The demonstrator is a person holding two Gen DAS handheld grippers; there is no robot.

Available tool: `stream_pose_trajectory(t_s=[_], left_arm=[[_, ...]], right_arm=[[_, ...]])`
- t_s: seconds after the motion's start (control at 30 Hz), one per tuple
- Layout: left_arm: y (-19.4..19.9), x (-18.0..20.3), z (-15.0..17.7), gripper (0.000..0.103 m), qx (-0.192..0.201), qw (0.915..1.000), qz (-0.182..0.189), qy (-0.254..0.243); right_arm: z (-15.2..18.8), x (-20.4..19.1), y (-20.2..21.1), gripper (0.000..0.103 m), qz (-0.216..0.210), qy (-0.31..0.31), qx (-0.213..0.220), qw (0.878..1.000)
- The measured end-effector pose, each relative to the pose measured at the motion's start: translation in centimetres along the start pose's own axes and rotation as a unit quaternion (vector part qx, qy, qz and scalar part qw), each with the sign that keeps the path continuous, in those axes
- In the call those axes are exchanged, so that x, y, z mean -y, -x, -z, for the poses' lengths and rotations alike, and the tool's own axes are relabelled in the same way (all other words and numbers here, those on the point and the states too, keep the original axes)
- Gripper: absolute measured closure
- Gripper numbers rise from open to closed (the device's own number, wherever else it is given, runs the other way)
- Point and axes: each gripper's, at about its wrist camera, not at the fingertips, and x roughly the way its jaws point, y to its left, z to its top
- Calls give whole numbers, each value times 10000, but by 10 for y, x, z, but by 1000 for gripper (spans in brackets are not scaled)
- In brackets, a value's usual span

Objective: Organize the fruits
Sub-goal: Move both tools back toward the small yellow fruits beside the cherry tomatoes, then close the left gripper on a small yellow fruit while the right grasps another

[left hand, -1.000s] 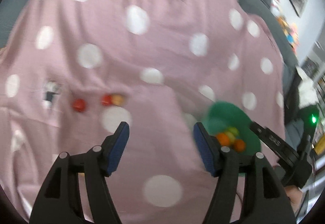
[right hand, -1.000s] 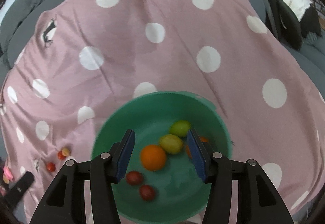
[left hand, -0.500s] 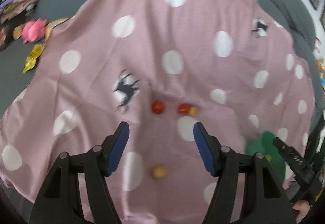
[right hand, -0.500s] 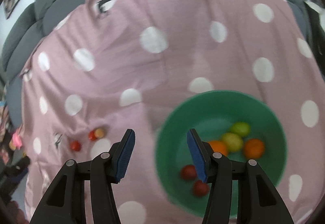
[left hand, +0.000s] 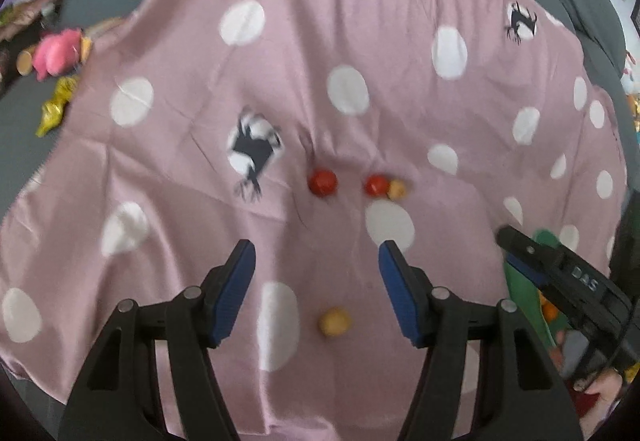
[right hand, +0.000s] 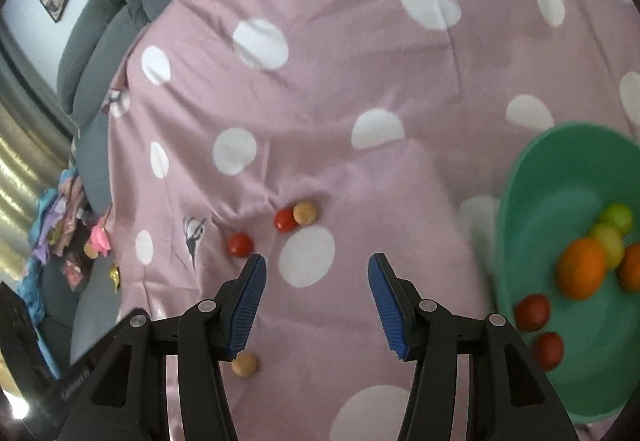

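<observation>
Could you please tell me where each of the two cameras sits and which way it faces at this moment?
Left wrist: on the left gripper, angled down at the pink polka-dot cloth and a loose yellow-orange fruit; its empty, closing jaws show, the right gripper at right.
Right wrist: on the right gripper, angled down at cloth and the green plastic bowl; its open, empty jaws show.
Shared: the cloth, two small red fruits, bowl.

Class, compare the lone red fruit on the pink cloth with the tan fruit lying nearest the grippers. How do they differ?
The lone red fruit is bright red; the tan fruit is pale yellow-brown. The red fruit lies farther away, near a touching red-and-tan pair; the tan fruit lies alone, nearer the cameras. Seen from the left wrist, the tan fruit sits between the blue fingers' lines. Both are small, round, and still outside the green bowl.
</observation>
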Motion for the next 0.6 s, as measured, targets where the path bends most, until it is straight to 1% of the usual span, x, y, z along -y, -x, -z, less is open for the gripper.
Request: stream_pose_trajectory(t_s=[0.07, 0.13, 0.2, 0.27, 0.33, 0.4, 0.43, 0.47, 0.5, 0.53, 0.57, 0.6], left_arm=[[-9, -2, 4, 41, -200, 9998, -29, 27], [-19, -3, 11, 44, -428, 9991, -56, -9], [-28, -1, 16, 51, -640, 9979, 7, -53], [-33, 3, 19, 55, -742, 9972, 40, -102], [-38, 9, 23, 57, -825, 9963, 81, -204], [-45, 15, 26, 66, -932, 9949, 124, -358], [-49, 18, 28, 68, -994, 9941, 125, -412], [-53, 19, 29, 71, -1042, 9936, 104, -434], [-57, 20, 31, 75, -1095, 9929, 38, -459], [-61, 21, 33, 78, -1131, 9923, -67, -501], [-63, 22, 33, 79, -1145, 9921, -104, -510], [-65, 22, 34, 79, -1169, 9919, -74, -497]], right_arm=[[2, -3, -5, 49, 148, 89, -39, 9998], [4, -5, -9, 49, 254, 153, -70, 9995], [5, -7, -17, 49, 312, 168, -160, 9992], [5, -8, -22, 49, 366, 213, -211, 9989], [5, -10, -27, 49, 413, 286, -246, 9984], [5, -11, -31, 49, 417, 333, -268, 9982], [4, -12, -34, 49, 427, 359, -284, 9980], [2, -13, -37, 49, 429, 392, -307, 9978], [0, -14, -41, 49, 402, 399, -325, 9979], [-5, -14, -46, 49, 353, 368, -332, 9981], [-10, -14, -52, 50, 285, 338, -352, 9984], [-14, -15, -56, 56, 250, 310, -370, 9985]])
